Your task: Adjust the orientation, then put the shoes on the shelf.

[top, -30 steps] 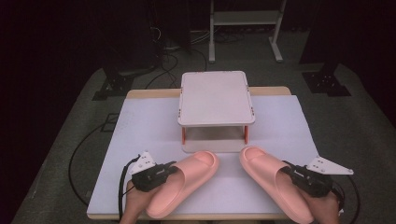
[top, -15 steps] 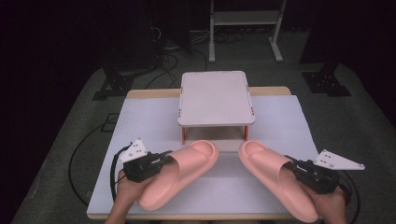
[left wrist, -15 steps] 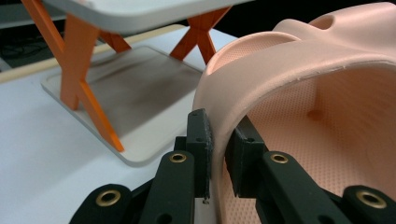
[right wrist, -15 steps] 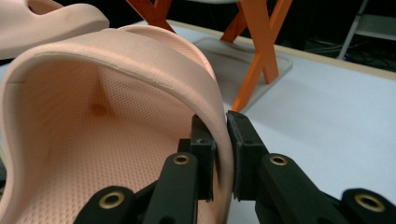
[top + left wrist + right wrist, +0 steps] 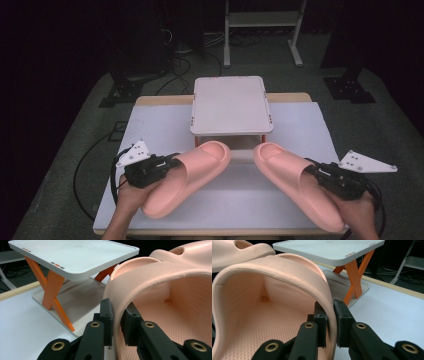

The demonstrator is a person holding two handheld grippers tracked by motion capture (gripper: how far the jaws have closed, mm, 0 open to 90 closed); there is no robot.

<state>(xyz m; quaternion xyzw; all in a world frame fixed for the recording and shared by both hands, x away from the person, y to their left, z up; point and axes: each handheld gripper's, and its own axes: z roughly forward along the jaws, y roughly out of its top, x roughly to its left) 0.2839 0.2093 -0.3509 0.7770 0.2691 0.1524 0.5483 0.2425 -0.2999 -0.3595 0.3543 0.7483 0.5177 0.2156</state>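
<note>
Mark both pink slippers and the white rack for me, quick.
left slipper (image 5: 197, 170): high view, on its strap.
right slipper (image 5: 282, 167): high view, on its strap.
white rack (image 5: 231, 102): high view, middle of its top shelf.

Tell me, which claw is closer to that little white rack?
Left, slightly. The left claw grips its slipper in front of the rack, to its left; the right claw grips its slipper farther off.

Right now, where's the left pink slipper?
High view: the left pink slipper is at the table's front left, clamped at its strap edge by the left gripper, toe pointing at the small white shelf rack.
</note>
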